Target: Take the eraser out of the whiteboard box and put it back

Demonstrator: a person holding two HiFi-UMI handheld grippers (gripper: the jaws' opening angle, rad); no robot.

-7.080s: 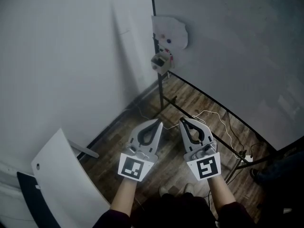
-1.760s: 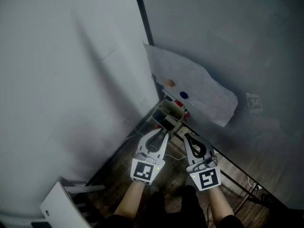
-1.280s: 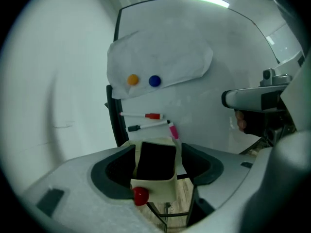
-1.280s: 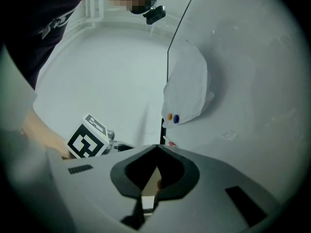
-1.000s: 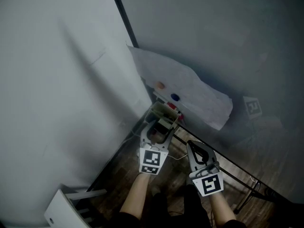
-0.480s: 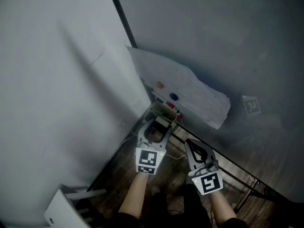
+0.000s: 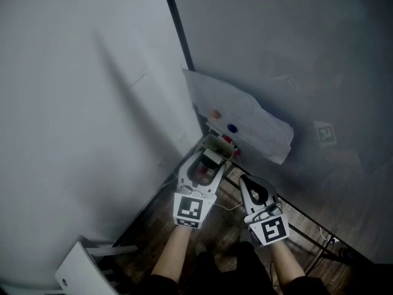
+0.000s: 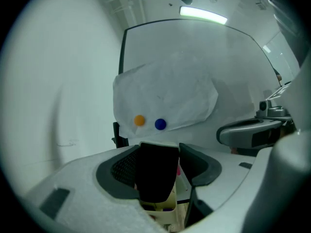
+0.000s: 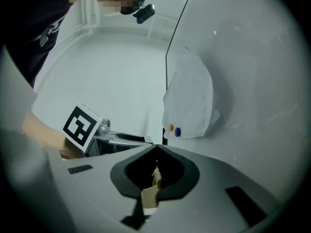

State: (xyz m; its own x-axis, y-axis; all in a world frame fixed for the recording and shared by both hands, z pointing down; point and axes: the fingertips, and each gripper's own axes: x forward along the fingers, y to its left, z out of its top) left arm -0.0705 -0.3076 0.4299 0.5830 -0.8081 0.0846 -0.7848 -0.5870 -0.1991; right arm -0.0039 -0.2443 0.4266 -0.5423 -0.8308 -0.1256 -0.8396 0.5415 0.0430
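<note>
The eraser is a black block with a pale top edge, upright between the pads of my left gripper. The jaws have just been closing a little and now press on both its sides. In the head view my left gripper holds the eraser just above the small pale box fixed at the whiteboard's lower corner. The box shows below the eraser. My right gripper hangs to the right and nearer, shut on nothing; its tips meet.
A crumpled white sheet hangs on the whiteboard under an orange magnet and a blue magnet. A white wall is on the left. Below are a wooden floor with cables, the board's stand and a white panel.
My left gripper, which reached into the box a second ago, has risen with the eraser between its jaws. The right gripper rose slightly beside it.
</note>
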